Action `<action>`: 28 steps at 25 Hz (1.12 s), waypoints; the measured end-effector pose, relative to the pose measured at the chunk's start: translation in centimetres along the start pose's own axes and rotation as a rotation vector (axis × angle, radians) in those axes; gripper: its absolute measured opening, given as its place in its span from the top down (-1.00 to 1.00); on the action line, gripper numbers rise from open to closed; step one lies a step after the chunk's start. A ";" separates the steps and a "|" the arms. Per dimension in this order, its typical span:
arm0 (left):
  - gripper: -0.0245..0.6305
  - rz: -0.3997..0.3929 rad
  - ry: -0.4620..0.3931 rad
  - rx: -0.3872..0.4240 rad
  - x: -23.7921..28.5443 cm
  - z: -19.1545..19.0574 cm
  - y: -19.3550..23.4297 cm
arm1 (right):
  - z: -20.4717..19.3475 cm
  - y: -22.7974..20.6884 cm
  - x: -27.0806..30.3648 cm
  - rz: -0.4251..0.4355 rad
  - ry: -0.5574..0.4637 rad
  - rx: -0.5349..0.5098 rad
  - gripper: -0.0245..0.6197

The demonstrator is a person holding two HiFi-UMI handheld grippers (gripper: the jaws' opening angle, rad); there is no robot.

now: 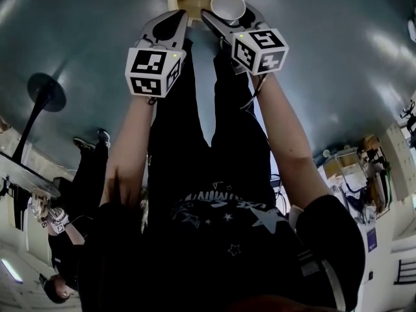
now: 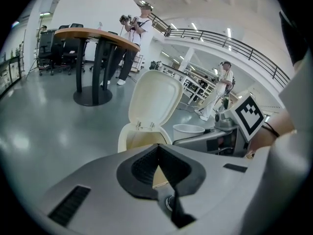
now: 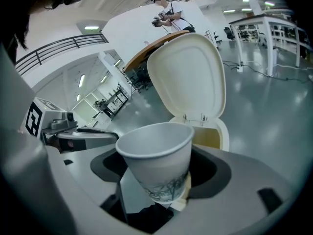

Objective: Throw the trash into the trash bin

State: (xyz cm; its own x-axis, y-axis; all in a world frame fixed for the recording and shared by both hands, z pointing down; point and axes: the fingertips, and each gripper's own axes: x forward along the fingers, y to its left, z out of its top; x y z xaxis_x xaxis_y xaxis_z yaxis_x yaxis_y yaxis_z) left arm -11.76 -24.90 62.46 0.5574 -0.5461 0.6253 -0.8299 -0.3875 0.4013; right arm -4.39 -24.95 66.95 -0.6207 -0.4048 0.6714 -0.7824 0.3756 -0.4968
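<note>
Jaws of the right gripper [image 3: 159, 153] stand wide and are clamped on a white paper cup [image 3: 156, 163], one on each side of its lower wall. The cup sits upright, open rim up, with a faint tree-like print near its base.

Straight beyond the cup stands the trash bin [image 3: 222, 131], cream-coloured, on the glossy grey floor [image 1: 78, 38]. Its hinged lid [image 3: 188, 77] is flipped up at the far side, so the mouth is uncovered. In the head view the cup shows at the bin's near rim, overlapping that edge. Whether it is over the opening itself cannot be told.

The left gripper [image 2: 157, 150] is beside the right one on the cup's left and also points toward the bin's near rim. Its jaws are together, tip against tip, with nothing between them. In the left gripper view the bin's mouth lies directly past the closed tips, and the cup's rim shows just right of the bin.

Each gripper carries a marker cube [image 1: 155, 70] on the side nearer the person than the bin. Bare forearms [image 1: 292, 142] run back from the cubes.

Well behind the bin stands a round wooden-topped table [image 2: 93, 33] on a dark pedestal. One person [image 2: 134, 38] stands just past it, and another person [image 2: 220, 89] stands farther off to the bin's right.
</note>
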 end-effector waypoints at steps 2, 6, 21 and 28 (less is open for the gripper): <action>0.89 -0.001 0.013 0.000 0.6 -0.5 0.5 | -0.6 -0.3 0.9 -0.004 0.005 0.010 -0.18; 0.89 -0.004 0.035 0.014 1.2 -1.3 1.2 | -1.0 -0.8 2.5 -0.016 -0.021 0.017 -0.18; 0.89 -0.003 0.068 -0.004 1.2 -2.5 2.4 | -1.7 -0.7 5.2 -0.029 0.016 0.001 -0.19; 0.89 -0.003 0.054 -0.008 1.1 -1.3 1.6 | -0.7 -0.9 4.0 -0.038 -0.005 0.000 -0.44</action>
State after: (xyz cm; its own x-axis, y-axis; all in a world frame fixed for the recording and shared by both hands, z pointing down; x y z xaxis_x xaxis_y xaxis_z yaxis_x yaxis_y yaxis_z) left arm -12.49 -25.11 64.65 0.5577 -0.5038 0.6597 -0.8287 -0.3832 0.4079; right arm -6.15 -26.35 70.42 -0.5908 -0.4231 0.6870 -0.8054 0.3602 -0.4708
